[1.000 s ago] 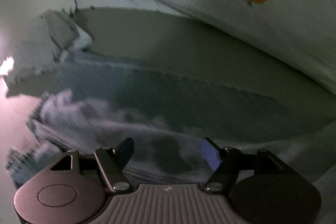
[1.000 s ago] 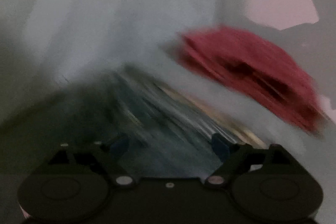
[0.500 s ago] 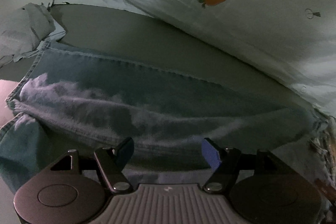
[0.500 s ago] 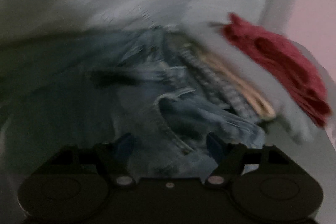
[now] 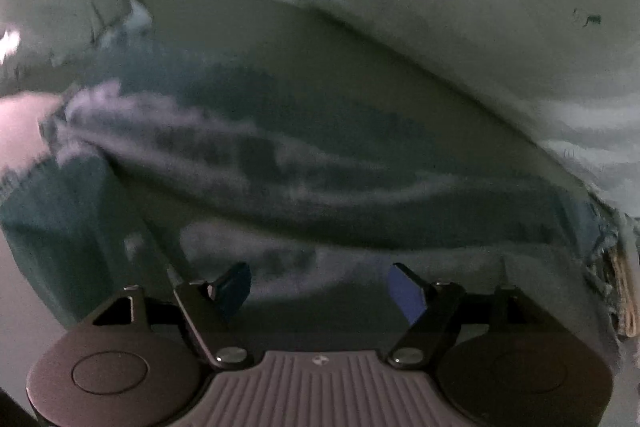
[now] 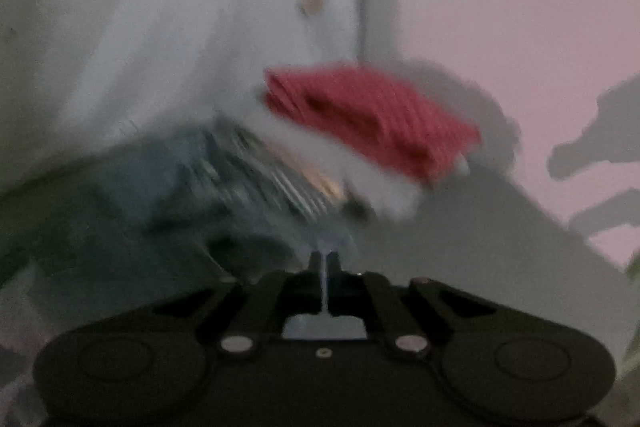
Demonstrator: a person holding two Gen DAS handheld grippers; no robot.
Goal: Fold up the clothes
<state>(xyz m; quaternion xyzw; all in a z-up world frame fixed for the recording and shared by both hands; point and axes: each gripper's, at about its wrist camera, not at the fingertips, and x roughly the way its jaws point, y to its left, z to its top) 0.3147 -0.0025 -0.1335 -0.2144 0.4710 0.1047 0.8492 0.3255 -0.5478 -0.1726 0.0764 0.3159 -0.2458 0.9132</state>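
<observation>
- A pale sheet (image 5: pixel 500 39) with a carrot print lies beyond the left gripper's fingers.
- Jeans (image 5: pixel 304 155) spread just ahead of the left gripper (image 5: pixel 320 287), jaws apart and opening, nothing between them.
- The right gripper (image 6: pixel 325 259) is closed, seemingly pinching denim; a red garment (image 6: pixel 372 115) lies beyond.
</observation>
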